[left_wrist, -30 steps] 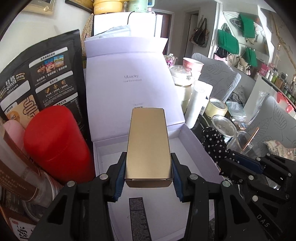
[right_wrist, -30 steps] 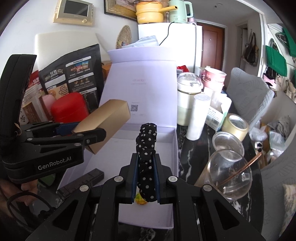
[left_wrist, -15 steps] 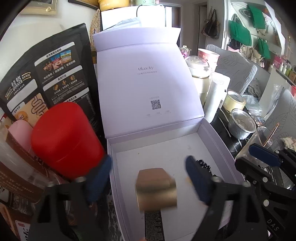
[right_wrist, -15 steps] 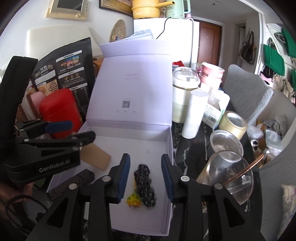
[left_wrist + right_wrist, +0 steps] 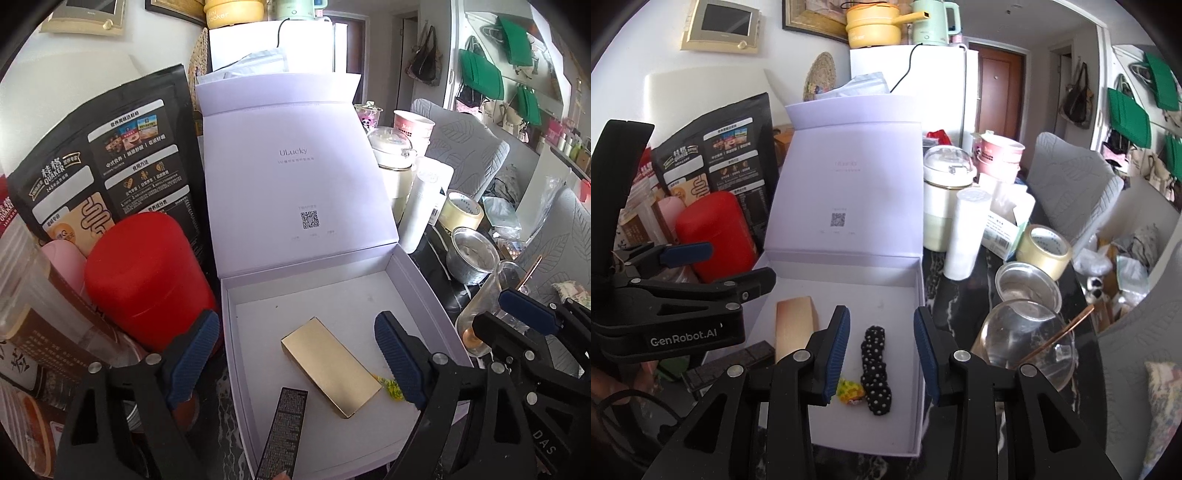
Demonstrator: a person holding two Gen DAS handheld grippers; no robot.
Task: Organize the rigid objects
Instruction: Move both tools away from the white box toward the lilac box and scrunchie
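Gold-coloured, the flat box [image 5: 330,372] is seen lying on the floor of the open lavender gift box [image 5: 424,291], beside a polka-dot scrunchie [image 5: 875,371]. Both the left gripper [image 5: 295,354] and right gripper [image 5: 881,347] are held spread wide, gripping nothing.

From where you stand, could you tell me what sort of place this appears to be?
Most likely a lived-in home, at a cluttered dark table by the kitchen. A white refrigerator carries a yellow cooking pot and a pale green electric kettle, and green tote bags hang on the wall.
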